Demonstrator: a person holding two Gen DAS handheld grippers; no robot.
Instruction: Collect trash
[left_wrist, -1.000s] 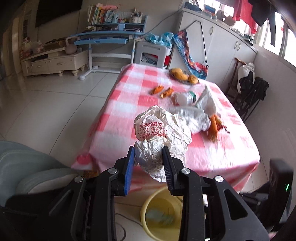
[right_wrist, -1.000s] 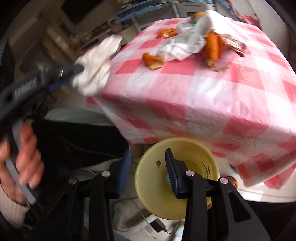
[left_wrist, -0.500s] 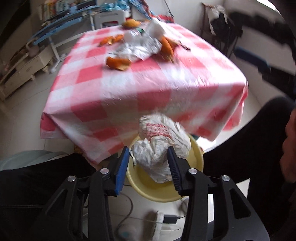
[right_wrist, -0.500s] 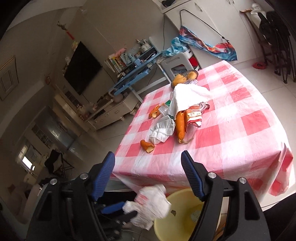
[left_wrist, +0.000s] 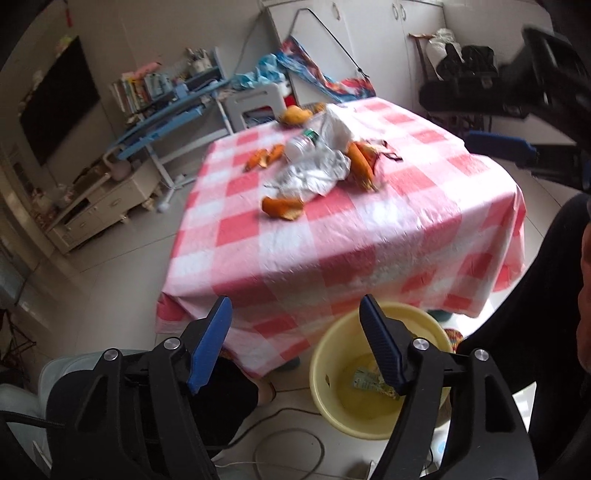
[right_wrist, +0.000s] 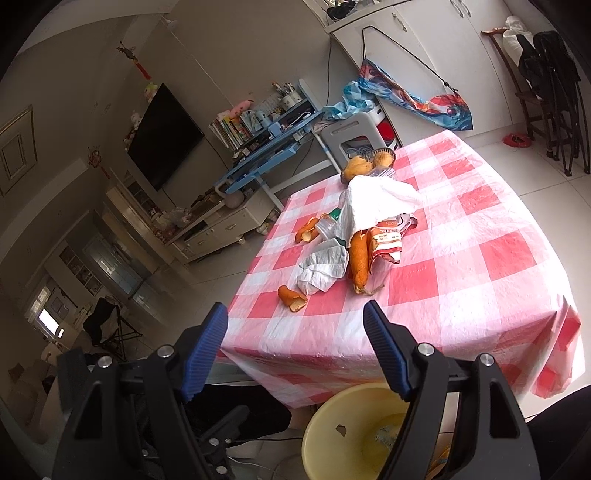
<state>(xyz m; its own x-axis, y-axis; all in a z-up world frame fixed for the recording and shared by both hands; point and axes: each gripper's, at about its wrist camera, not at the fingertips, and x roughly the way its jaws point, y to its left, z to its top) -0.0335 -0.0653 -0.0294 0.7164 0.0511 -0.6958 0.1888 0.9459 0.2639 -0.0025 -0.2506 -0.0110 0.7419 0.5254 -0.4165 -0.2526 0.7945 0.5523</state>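
Presently both tools released, empty: left tool (left_wrist: 295, 325), right tool (right_wrist: 295, 332). Trash on table (right_wrist: 480, 280): crumpled wrapper (right_wrist: 323, 267), peel (right_wrist: 292, 298). Yellow bin (left_wrist: 332, 365) below edge. Risk: thin peel slipping the pinch, dropping outside bin.

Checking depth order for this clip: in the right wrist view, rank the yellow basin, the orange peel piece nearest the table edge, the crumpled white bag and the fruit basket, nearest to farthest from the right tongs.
1. Yellow basin: on the floor, directly under the right tongs.
2. Orange peel piece: near table edge, left.
3. Crumpled white bag: just behind the peel.
4. Fruit basket: far end of the table.
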